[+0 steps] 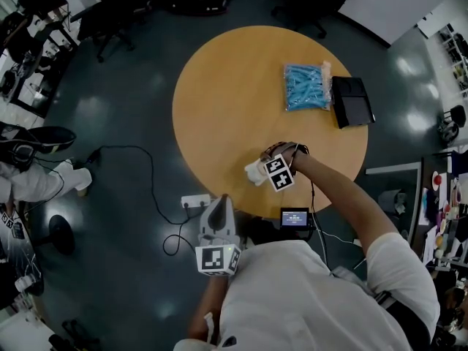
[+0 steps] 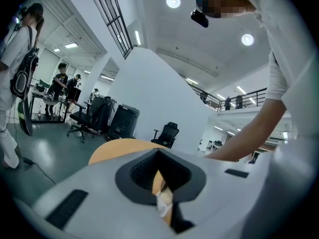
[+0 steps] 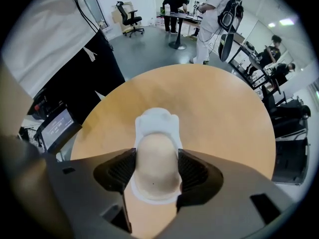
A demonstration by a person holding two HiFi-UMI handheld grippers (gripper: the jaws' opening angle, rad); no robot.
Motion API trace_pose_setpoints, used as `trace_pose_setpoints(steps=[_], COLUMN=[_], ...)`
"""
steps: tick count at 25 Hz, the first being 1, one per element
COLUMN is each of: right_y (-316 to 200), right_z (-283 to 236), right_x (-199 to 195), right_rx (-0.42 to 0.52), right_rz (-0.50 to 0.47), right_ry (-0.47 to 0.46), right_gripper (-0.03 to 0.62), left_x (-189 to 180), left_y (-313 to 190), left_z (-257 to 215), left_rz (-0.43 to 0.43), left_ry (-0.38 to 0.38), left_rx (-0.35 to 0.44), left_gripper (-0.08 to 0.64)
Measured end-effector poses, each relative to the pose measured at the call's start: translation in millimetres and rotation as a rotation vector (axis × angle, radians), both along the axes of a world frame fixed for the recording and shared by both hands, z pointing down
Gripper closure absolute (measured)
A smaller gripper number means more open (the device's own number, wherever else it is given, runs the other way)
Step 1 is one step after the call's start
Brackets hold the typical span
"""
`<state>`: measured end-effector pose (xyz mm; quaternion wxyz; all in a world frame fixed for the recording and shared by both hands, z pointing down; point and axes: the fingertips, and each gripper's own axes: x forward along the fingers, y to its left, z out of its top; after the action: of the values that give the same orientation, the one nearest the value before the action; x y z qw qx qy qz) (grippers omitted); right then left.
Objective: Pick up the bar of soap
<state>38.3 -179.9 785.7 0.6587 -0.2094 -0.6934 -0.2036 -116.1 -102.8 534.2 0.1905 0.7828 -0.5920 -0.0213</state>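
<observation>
A beige bar of soap (image 3: 157,166) lies in a white dish (image 3: 155,119) on the round wooden table (image 1: 234,101), close to its near edge. My right gripper (image 3: 156,158) is down over it with its jaws wide, one black pad on each side of the bar, and the bar still rests in the dish. In the head view the dish (image 1: 254,171) peeks out just left of the right gripper (image 1: 262,170). My left gripper (image 1: 219,205) hovers off the table's near edge, pointing at the table, jaws together and empty (image 2: 160,176).
A blue plastic packet (image 1: 306,86) and a black flat box (image 1: 353,101) lie at the table's far right. A small lit screen (image 1: 295,218) sits below the near edge. A power strip (image 1: 195,201) and cable lie on the floor. Office chairs and people stand further off.
</observation>
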Motion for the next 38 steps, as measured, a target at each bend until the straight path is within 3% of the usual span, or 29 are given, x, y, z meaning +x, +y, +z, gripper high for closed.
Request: trace_pose_setpoints(steps=[5,8,12,17,20,22,25,29,38], right_y=[2,0,1,14,26,34,41,47,49], right_z=[-15,-43,-115,-205,-241,-257,-264,-259,-259], right_x=[-3,-13,-21,0,23,32,42,60,67], right_rx=[0.044,0.056,0.019,0.001,0.050,0.097,0.145,0.137,0.137], right_rz=[0.034,0.158,0.506,0.942,1.143,1.225,1.296,1.366,1.383], right_ry=[-0.065,-0.201,-0.562,-1.040,-1.258,-1.353,-1.416,-1.443,-1.466], right_gripper=[0.322,0.322,0.322,0.322,0.322,0.322,0.323,0.324,0.324], left_x=[5,9,14,20,33,42,58,74,81], left_y=[1,0,-4,-14,-20,-25,-29,-30,-34], left_z=[-4,-6,-11,-16,-20,-22,-21,-21,-22], left_rz=[0.004,0.019,0.042,0.066,0.085,0.109,0.150,0.194,0.204], left_ry=[0.008,0.005,-0.002,-0.003,-0.008,-0.010,-0.012,-0.010,-0.008], left_rx=[-0.002,0.008,0.026,0.046,0.054,0.061,0.068,0.067,0.068], left_gripper=[0.555,0.555,0.555,0.555,0.555,0.555,0.555,0.555,0.555])
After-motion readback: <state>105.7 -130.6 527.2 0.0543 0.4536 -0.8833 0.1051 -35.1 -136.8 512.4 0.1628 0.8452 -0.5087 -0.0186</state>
